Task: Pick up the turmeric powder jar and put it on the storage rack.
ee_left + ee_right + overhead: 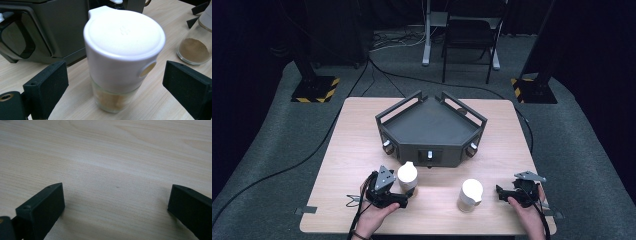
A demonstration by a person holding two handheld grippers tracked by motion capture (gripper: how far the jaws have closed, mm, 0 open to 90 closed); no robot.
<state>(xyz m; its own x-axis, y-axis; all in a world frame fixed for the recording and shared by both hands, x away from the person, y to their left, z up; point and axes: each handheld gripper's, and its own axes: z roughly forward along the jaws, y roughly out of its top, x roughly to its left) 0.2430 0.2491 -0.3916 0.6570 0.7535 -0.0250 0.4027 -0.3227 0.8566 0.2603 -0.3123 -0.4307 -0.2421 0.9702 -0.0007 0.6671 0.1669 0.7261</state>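
**Left gripper straddles a shaker in front of the tray**

The landmark is the dark tray (430,131) at the middle of the table (347,150). A shaker (407,176) with a white cap and a glass base holding brown powder stands upright on the wood just in front of the tray's near left corner. The left gripper (408,196) sits at the near side of that shaker; in the left gripper view the jaws are spread, one on each side of the shaker (123,55), with a clear gap between each pad and the cap. A second shaker (470,194) stands nearer the person, in front of the tray's right half. The right gripper (502,192) lies low just to that shaker's right, farther from the tray, its jaws spread wide over bare wood (112,170).
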